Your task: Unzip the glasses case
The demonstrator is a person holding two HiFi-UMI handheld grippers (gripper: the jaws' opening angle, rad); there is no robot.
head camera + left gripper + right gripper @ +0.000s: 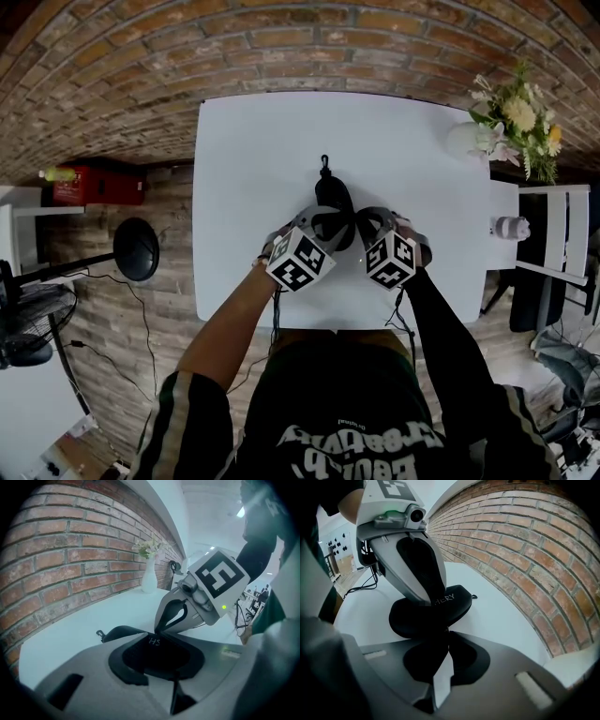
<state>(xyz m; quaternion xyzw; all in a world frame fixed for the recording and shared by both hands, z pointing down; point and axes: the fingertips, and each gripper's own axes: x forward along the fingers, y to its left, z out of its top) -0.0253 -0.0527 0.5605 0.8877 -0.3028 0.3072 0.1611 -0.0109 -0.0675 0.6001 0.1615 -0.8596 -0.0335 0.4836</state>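
Glasses case point(335, 195) lies at the middle of the white table point(253, 169) and is judged still zipped, as no gap is seen. It is clamped across its body by the left gripper point(317, 223). Jaws of the right gripper point(446, 631) are pressed together at its near end, presumably on the pull, which is too small to confirm.

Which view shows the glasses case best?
The right gripper view: most of the glasses case shows, lettering included. The head view shows only its far end; the left gripper view, just an edge.
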